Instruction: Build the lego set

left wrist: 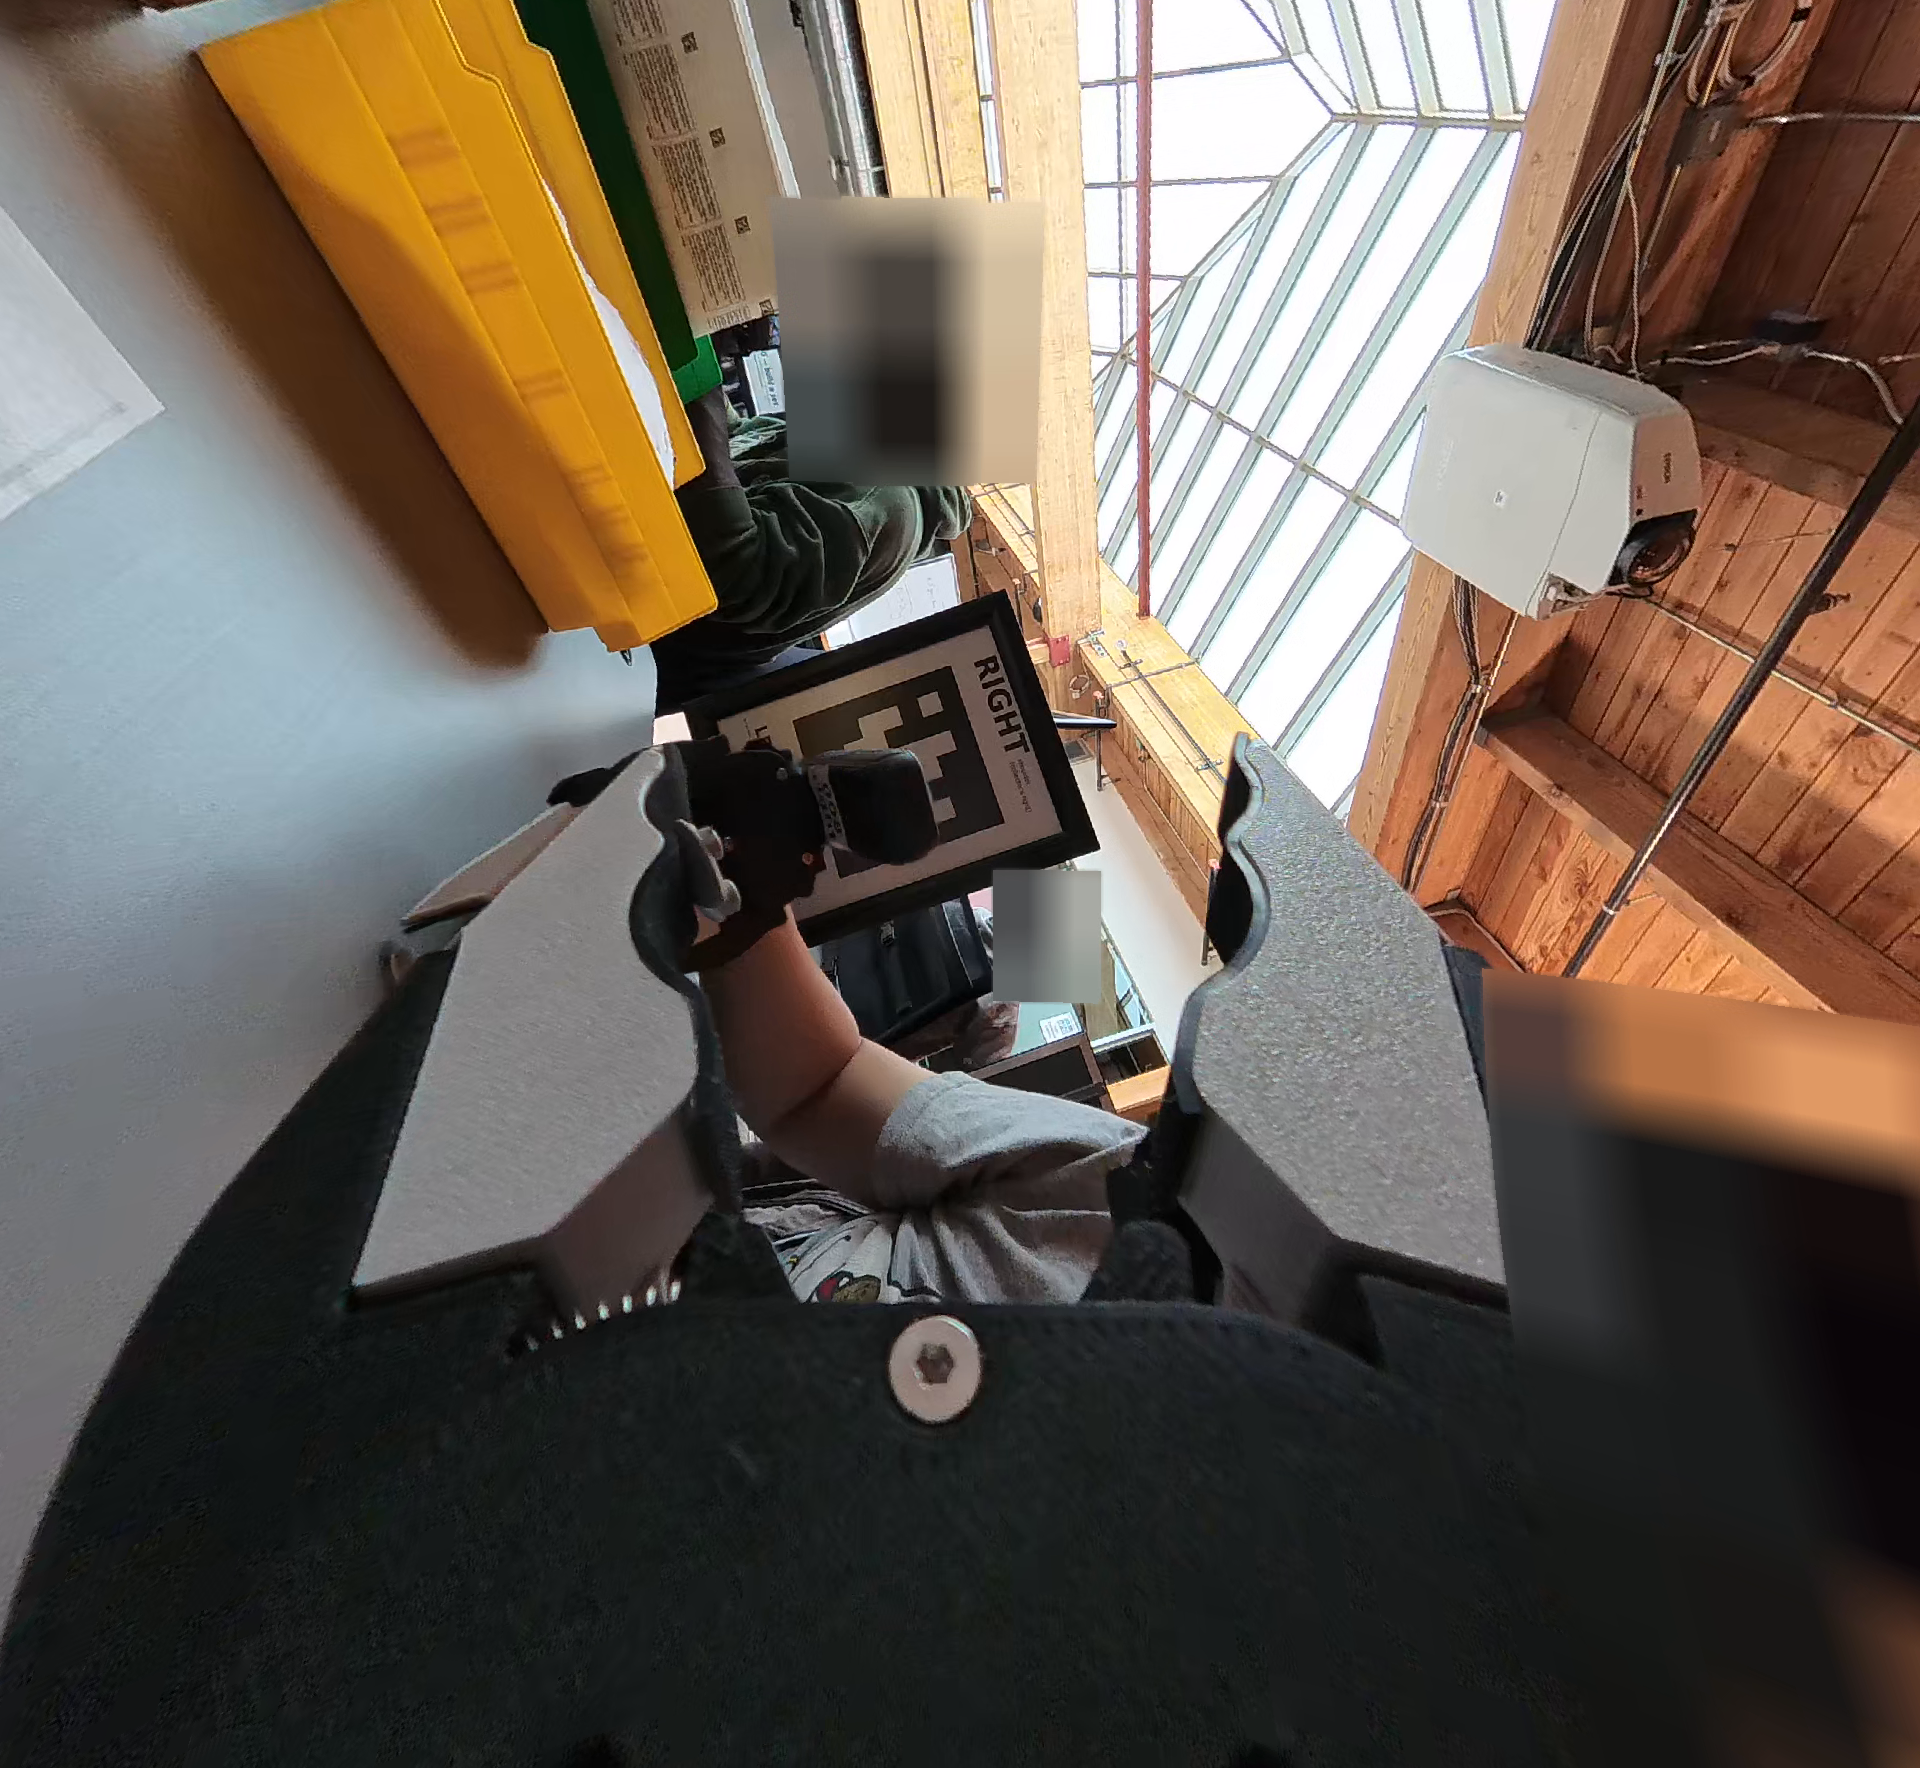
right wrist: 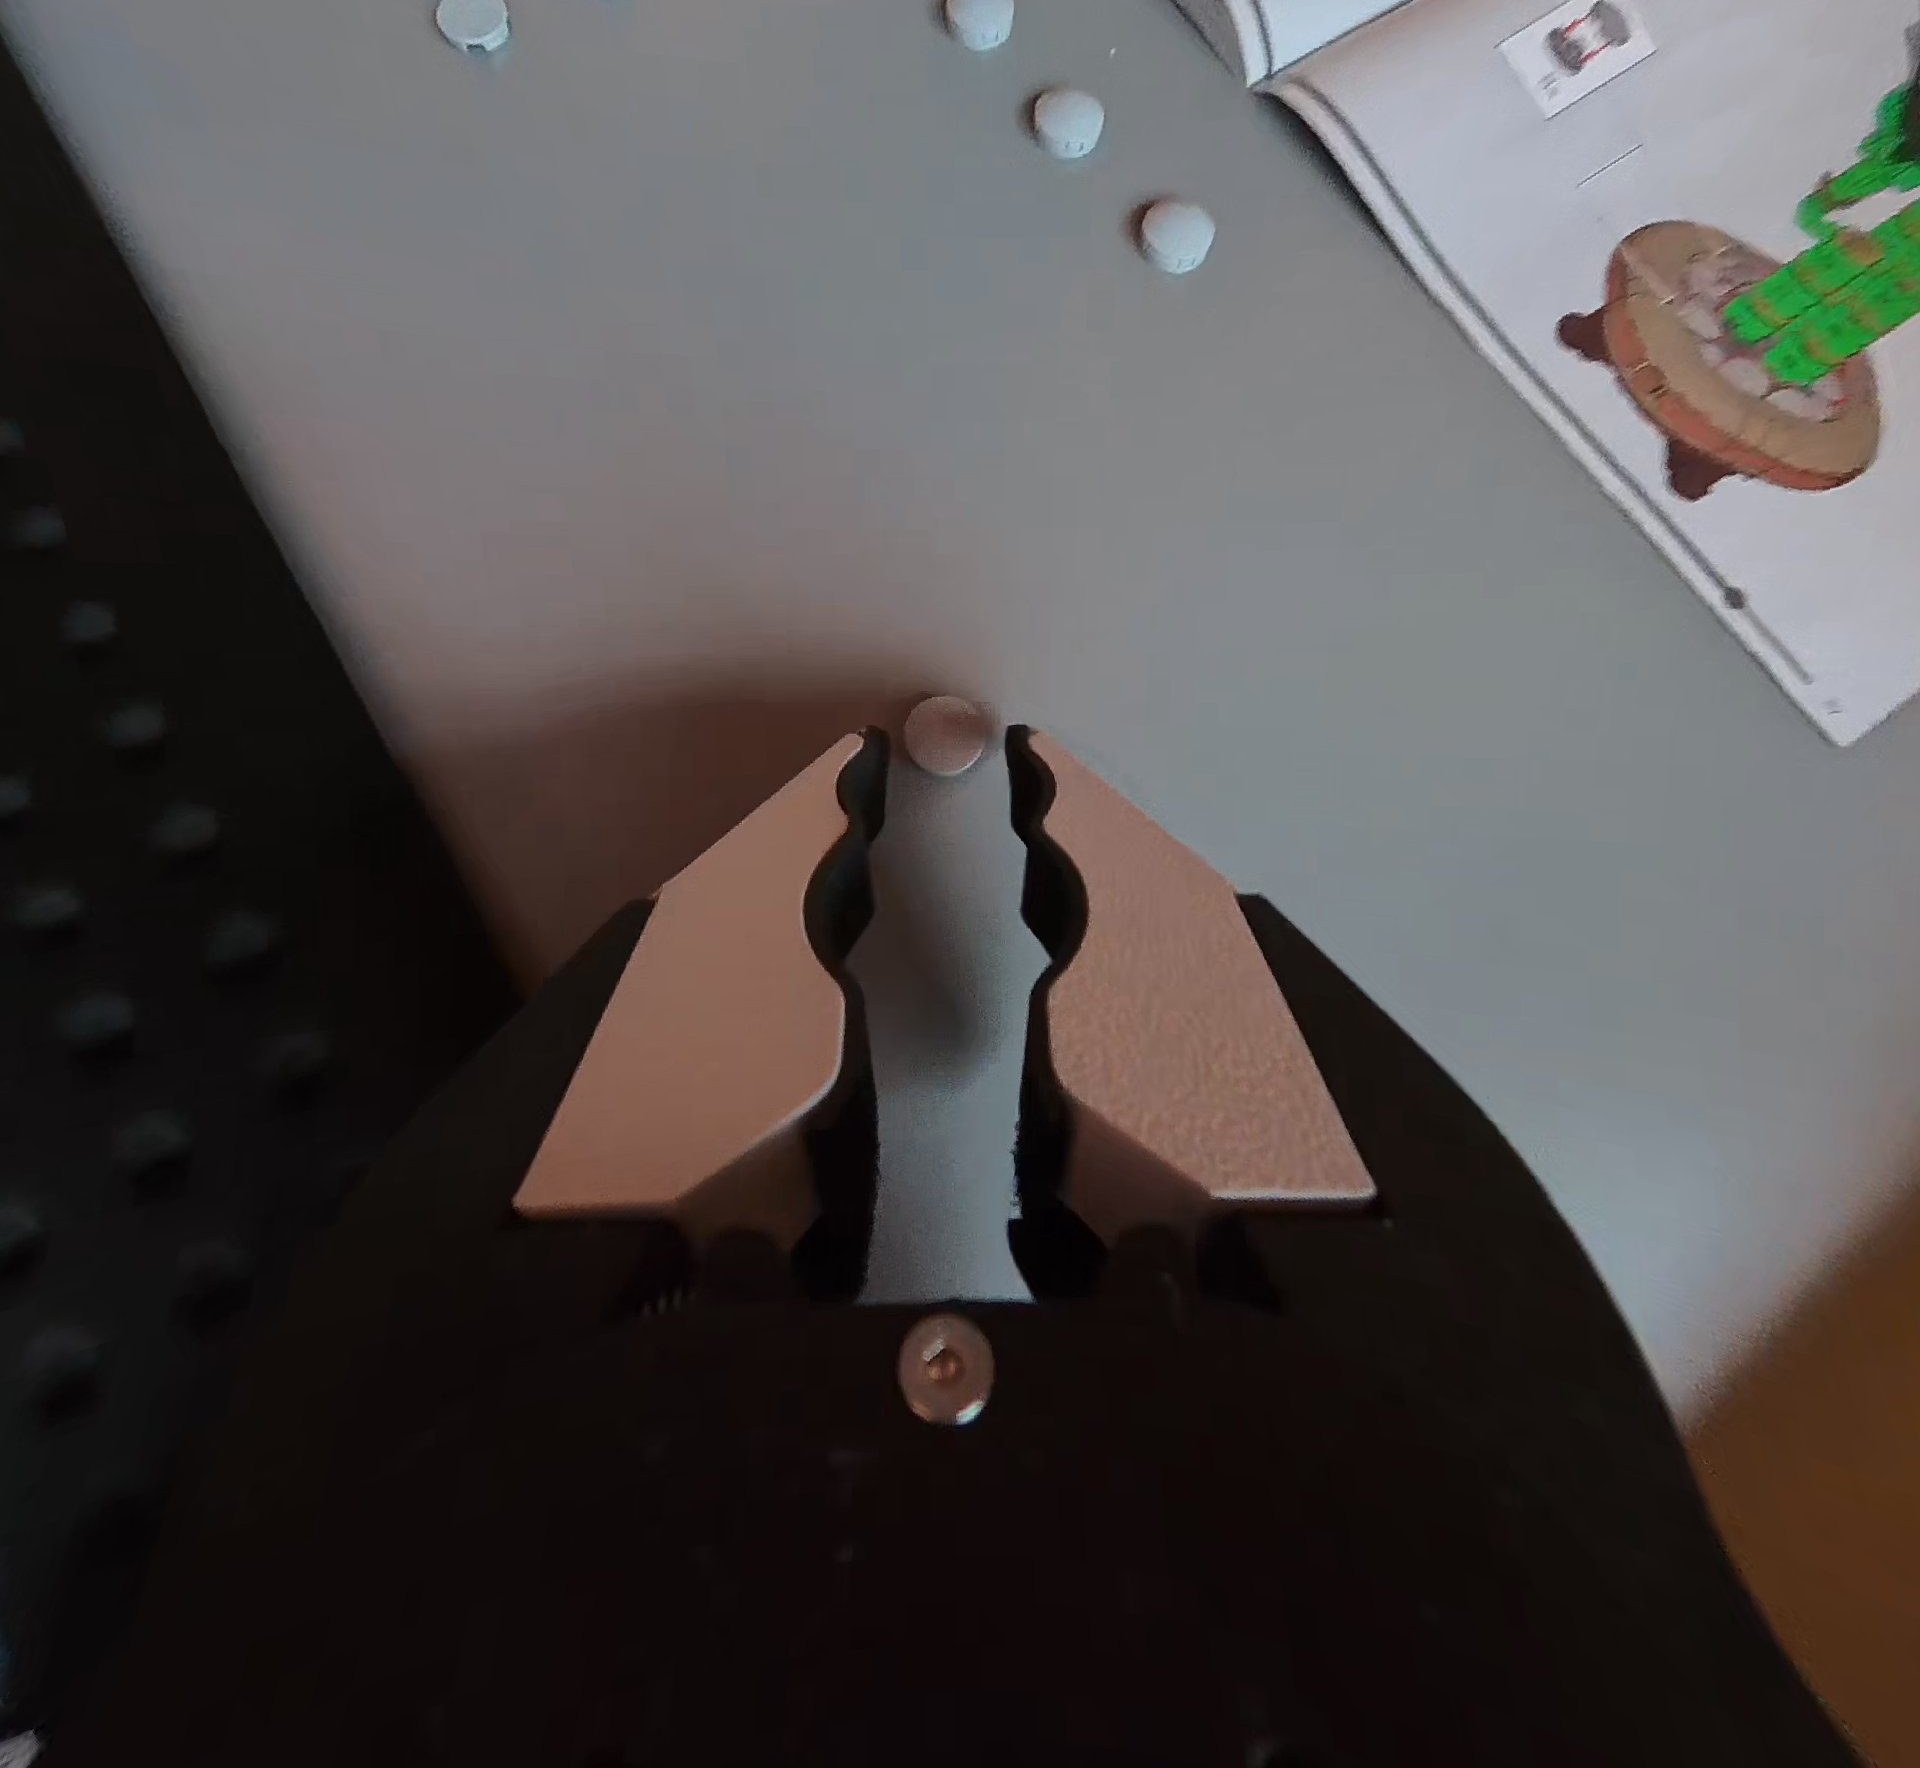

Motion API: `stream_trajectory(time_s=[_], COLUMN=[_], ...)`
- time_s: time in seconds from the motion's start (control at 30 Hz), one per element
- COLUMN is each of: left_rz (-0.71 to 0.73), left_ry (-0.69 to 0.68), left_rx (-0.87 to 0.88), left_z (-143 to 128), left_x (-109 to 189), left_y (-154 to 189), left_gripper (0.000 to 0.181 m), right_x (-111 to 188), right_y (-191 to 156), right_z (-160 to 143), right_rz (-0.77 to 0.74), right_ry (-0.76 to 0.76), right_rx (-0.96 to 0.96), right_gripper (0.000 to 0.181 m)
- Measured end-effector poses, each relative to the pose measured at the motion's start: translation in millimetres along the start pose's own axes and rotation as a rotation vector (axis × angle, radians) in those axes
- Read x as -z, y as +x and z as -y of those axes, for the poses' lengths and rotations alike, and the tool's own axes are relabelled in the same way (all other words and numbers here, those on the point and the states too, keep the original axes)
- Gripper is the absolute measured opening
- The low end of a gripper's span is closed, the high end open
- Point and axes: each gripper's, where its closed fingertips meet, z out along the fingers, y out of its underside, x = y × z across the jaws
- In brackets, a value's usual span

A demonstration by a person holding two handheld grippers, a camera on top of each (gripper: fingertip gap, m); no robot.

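My right gripper [right wrist: 943,750] is low over the grey table [right wrist: 675,388]. Its jaws are a little apart, with a small round grey tile [right wrist: 943,734] between the fingertips, not visibly pinched. Several more round grey tiles [right wrist: 473,16] lie at the far left, and three domed round pieces [right wrist: 1067,122] lie in a row. A green lego build [right wrist: 1829,305] stands on the open instruction booklet [right wrist: 1558,191] at the right. My left gripper [left wrist: 956,762] is wide open, empty, and turned away from the table. The right gripper's body [left wrist: 800,825] shows in the left wrist view, held by a gloved hand.
A black studded baseplate [right wrist: 125,835] runs along the left of the table. A yellow bin [left wrist: 457,284] and a green bin [left wrist: 582,97] stand at the table's edge. A person in a dark green top [left wrist: 810,544] is behind them. From either gripper's tips it is about 20 cm to the green lego build [right wrist: 1829,305].
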Motion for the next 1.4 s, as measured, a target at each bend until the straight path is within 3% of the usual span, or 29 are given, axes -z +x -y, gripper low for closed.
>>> stream_trajectory(time_s=[0.27,0.33,0.53,0.7,0.8,1.03,1.4], left_rz=[-0.007,-0.005,0.000,-0.040,-0.027,-0.005,-0.007], left_ry=[0.000,-0.010,-0.060,-0.084,-0.088,-0.036,-0.040], left_rx=[0.007,0.010,0.038,0.076,0.076,0.049,0.041], left_z=[1,0,-9,-16,-17,-8,-11], left_x=[0,-1,-11,-19,-21,-21,-26], left_y=[-2,-4,-15,-14,-18,-21,-20], left_gripper=[0.100,0.100,0.100,0.100,0.100,0.100,0.100], right_x=[-5,0,55,45,32,17,7], right_y=[1,1,17,26,29,41,39], right_z=[1,13,134,185,194,187,185], right_rz=[0.003,-0.001,-0.051,0.012,0.039,-0.093,-0.063], right_ry=[-0.007,0.024,0.366,0.475,0.507,0.512,0.512], right_rx=[0.024,0.050,0.212,0.325,0.256,0.157,0.110], right_gripper=[0.015,0.015,0.014,0.015,0.014,0.014,0.014])
